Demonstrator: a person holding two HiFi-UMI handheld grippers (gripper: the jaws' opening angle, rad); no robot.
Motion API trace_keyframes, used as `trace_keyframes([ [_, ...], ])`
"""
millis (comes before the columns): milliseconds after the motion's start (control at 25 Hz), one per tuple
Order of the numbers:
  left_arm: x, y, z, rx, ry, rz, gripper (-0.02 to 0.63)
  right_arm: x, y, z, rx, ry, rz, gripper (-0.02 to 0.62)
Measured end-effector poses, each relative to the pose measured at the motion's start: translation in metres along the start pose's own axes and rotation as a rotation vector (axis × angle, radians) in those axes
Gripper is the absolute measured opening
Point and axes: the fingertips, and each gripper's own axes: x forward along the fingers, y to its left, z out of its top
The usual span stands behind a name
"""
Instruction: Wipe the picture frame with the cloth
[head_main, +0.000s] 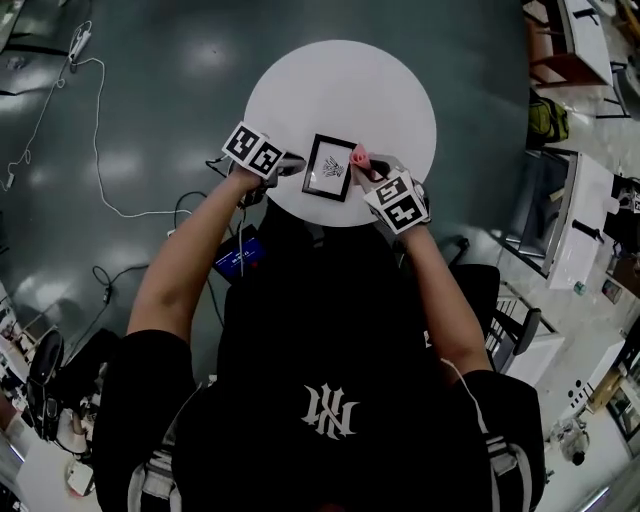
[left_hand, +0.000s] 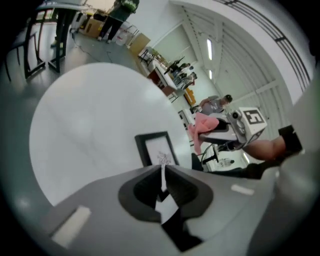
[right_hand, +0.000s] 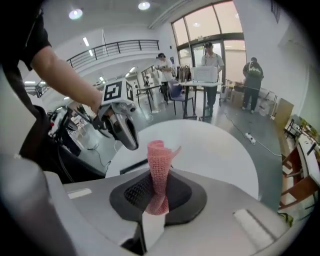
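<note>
Currently: set-up step, wiping not yet begun, cloth and frame apart.

Left gripper (head_main: 292, 165): jaws drawn to a narrow slit. One edge of the black picture frame (head_main: 329, 168) runs into the slit. This reads as a pinch on that edge, to steady the frame. The frame sits by the near edge of the round white tabletop (head_main: 340, 90), between the two grippers.

Right gripper (head_main: 372, 176): jaws clamped on a rolled pink cloth (head_main: 358, 157) that stands up past the fingertips. The cloth is just beside the frame's right edge and, as far as I can judge, not on it.

Next move (judgement): carry the cloth's free end onto the glass and sweep across. The left pinch must be firm enough that the frame neither twists nor slides off the near edge.

View notes:
- Head view: the only one giving the frame's place on the tabletop, with a gripper on either side.
- Left gripper view: the only one showing the slit and the small drawing inside the frame.
- Right gripper view: shows the pads biting the cloth's lower end. The frame is only a dark strip behind the cloth.
</note>
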Motion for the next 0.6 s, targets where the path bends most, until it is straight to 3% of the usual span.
trace_keyframes([
  [160, -0.073, -0.054, 0.031, 0.112, -0.226, -0.073, 0.003, -0.042, 0.028, 0.090, -0.015, -0.184, 0.033, 0.037],
  [280, -0.142, -0.103, 0.057, 0.241, -0.414, -0.113, 0.003, -0.081, 0.053, 0.165, -0.043, -0.351, 0.088, 0.037],
  [360, -0.168, -0.147, 0.087, 0.329, -0.542, -0.144, 0.003, -0.119, 0.048, 0.193, -0.085, -0.468, 0.105, 0.037],
  [480, -0.221, -0.216, 0.108, 0.465, -0.715, -0.204, 0.003, -0.186, 0.060, 0.232, -0.151, -0.638, 0.076, 0.037],
  [600, -0.291, -0.274, 0.093, 0.631, -0.831, -0.247, 0.003, -0.244, 0.099, 0.271, -0.188, -0.780, 0.031, 0.037],
])
